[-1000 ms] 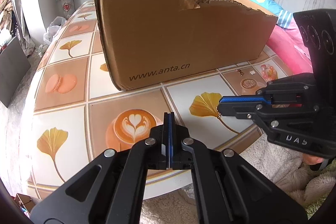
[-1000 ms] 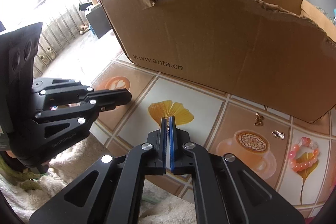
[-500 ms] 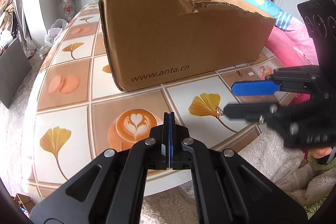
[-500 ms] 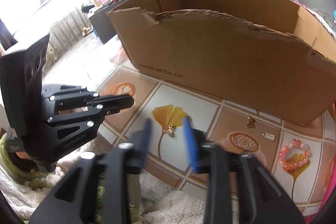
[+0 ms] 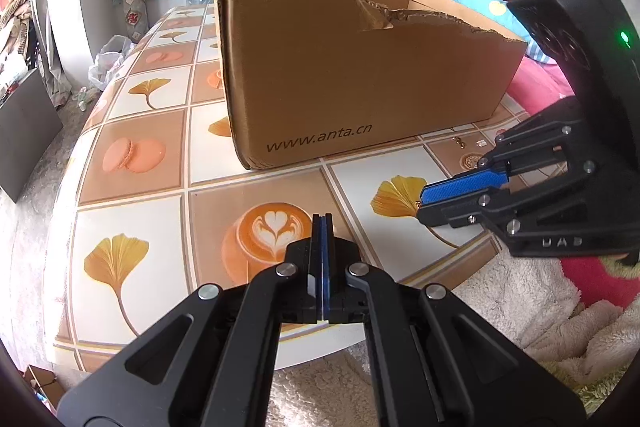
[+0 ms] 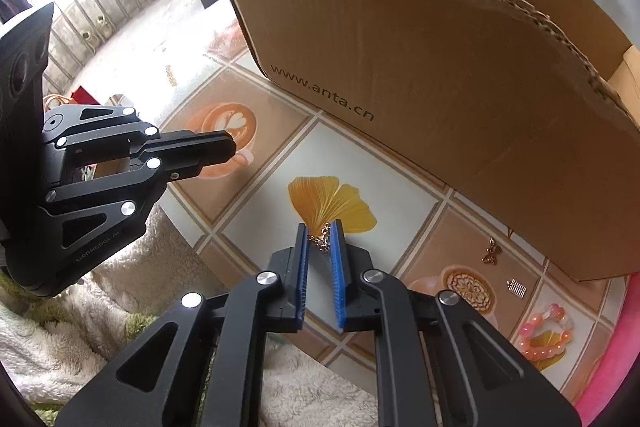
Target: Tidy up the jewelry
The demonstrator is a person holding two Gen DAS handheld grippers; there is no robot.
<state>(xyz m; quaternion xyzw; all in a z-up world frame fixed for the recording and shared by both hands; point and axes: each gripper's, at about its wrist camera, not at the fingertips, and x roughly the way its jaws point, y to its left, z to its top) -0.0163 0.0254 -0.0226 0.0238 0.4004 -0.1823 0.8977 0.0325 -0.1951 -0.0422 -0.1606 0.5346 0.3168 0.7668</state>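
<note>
Standing on table [image 5: 132, 235], cardboard box [image 5: 360, 79]; inside hidden

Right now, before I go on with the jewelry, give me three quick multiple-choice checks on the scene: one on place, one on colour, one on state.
1. Where does the small gold piece lie?
A. Inside the cardboard box
B. On the ginkgo-leaf tile, between the right gripper's fingers
C. Beside the pink bead bracelet

2. What colour are the right gripper's pads?
A. Blue
B. Red
C. White

3. How does the left gripper stand?
A. Wide open
B. Clamped on a bracelet
C. Shut, with nothing in it

Key: 1 B, the gold piece sits on the leaf print between the tips of the right gripper, whose jaws are closing on it. 2 A, both pads show blue. 3 C, its fingers meet with nothing between them, above the latte-art tile.
</note>
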